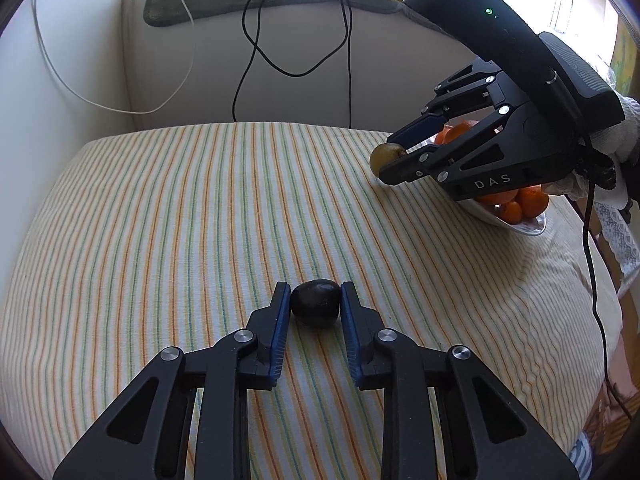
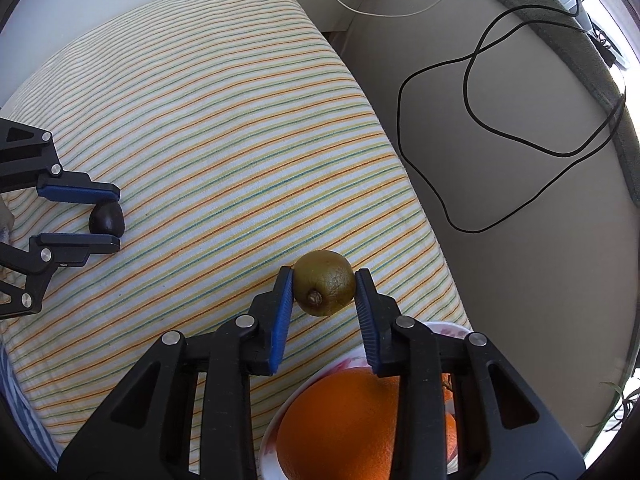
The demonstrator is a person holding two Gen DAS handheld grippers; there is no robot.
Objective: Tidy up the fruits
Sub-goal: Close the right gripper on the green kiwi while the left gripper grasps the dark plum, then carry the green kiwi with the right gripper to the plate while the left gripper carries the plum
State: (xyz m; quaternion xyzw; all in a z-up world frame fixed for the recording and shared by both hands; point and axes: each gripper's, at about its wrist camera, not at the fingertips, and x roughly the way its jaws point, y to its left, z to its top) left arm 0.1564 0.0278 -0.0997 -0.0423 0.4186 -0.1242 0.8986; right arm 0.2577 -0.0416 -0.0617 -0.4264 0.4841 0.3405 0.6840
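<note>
— Start at the right gripper [image 2: 324,284]. What sits between its fingers?

— A kiwi [image 2: 324,283], pinched at the very tips by the blue pads [image 2: 281,320], one on each flank. It hangs clear of the striped tablecloth [image 2: 208,120], just past the rim of the white bowl [image 2: 276,424].

— Which way does the kiwi point?

— Its stem nub faces back toward the right wrist camera and slightly down, so its long axis runs roughly along the fingers, not across them.

— And under that gripper?

— The bowl holds oranges [image 2: 340,424], right below the fingers' base.

— Now the left gripper [image 1: 315,300].

— Its fingertips are closed against a dark, nearly black fruit [image 1: 315,302] that rests on the cloth. I think it is an avocado, but I can't tell for sure. Both pads touch its sides.

— Its direction?

— The narrower end points to the camera's right, so its long axis lies across the gap, from pad to pad.

— How far apart are the two fruits?

— Well apart; bare cloth lies between them. Beyond the table, a black cable [image 2: 520,120] loops against the beige wall.
</note>
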